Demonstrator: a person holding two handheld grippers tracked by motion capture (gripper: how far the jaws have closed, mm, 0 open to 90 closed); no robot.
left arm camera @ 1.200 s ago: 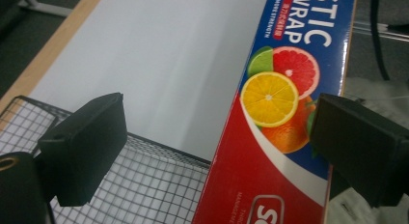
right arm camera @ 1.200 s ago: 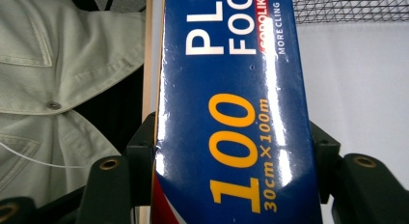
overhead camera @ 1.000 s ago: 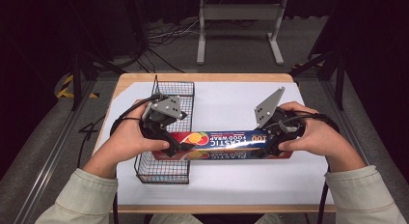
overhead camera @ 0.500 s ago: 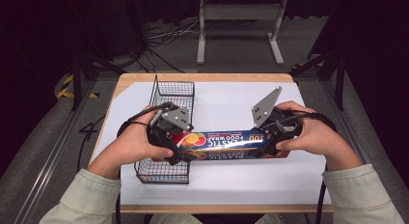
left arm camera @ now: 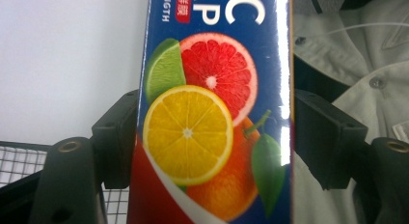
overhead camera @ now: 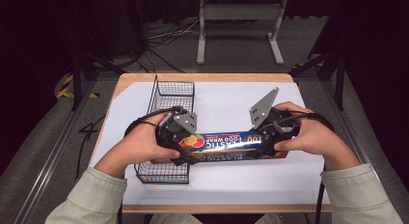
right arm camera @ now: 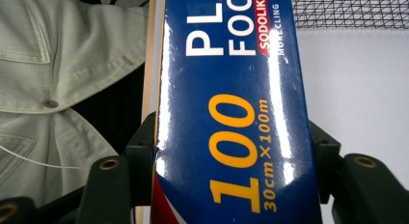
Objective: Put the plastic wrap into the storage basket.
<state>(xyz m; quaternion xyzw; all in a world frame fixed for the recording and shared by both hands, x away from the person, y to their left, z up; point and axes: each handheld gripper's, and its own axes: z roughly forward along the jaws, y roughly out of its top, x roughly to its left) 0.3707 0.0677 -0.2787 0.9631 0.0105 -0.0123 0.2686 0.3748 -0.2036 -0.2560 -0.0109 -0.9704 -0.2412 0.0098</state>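
A wooden bench (overhead camera: 144,79) under a white sheet (overhead camera: 226,103) stands on grey carpet (overhead camera: 43,151), with a grey metal stand (overhead camera: 239,14) and loose cables (overhead camera: 161,35) in dim darkness behind.

The right tool (right arm camera: 234,156) clamps the blue food wrap box (right arm camera: 231,89), wire basket (right arm camera: 349,9) beyond.

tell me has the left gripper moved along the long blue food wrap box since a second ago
Yes. The left gripper has shifted toward the near end of the black wire basket, and its jaws have just been closing around the long blue food wrap box.
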